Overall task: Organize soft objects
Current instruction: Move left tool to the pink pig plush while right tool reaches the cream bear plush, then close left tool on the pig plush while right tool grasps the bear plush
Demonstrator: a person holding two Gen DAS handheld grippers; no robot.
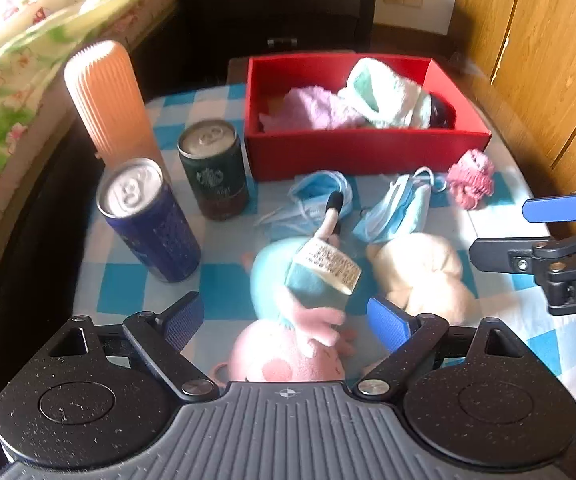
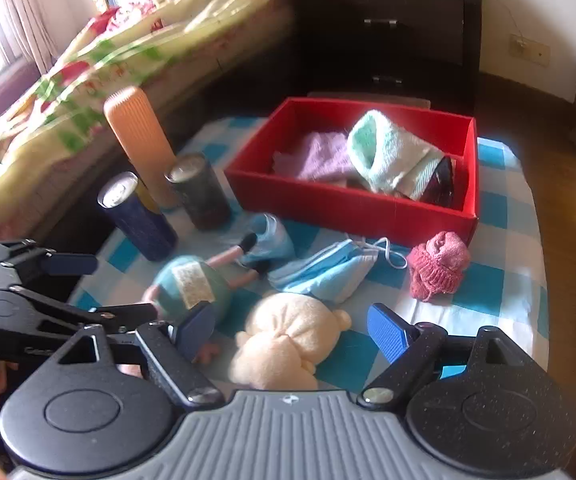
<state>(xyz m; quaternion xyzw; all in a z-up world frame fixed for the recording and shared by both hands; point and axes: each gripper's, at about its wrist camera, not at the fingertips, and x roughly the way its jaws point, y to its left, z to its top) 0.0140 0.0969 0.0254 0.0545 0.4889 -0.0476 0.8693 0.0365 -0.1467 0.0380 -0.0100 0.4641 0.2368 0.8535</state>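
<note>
Item: pig plush toy (image 1: 299, 300), lying on checked counter (image 1: 128, 300) before red box (image 1: 367, 152); left tool (image 1: 288, 320) jaws apart astride it. Cream plush (image 2: 284, 340) between parted right tool (image 2: 291, 328) jaws. Close on torsos, not tags or limbs

You're working in a home bedroom — a bed (image 2: 100, 60) with a floral quilt runs along the left, beside a dark chest of drawers (image 2: 391, 36) with metal handles. Wood-panelled doors (image 1: 527, 60), probably a wardrobe, stand on the right. A curtained window (image 2: 12, 28) glares at the blurred edge, and a checked cloth (image 1: 216, 304) covers your small table.
</note>
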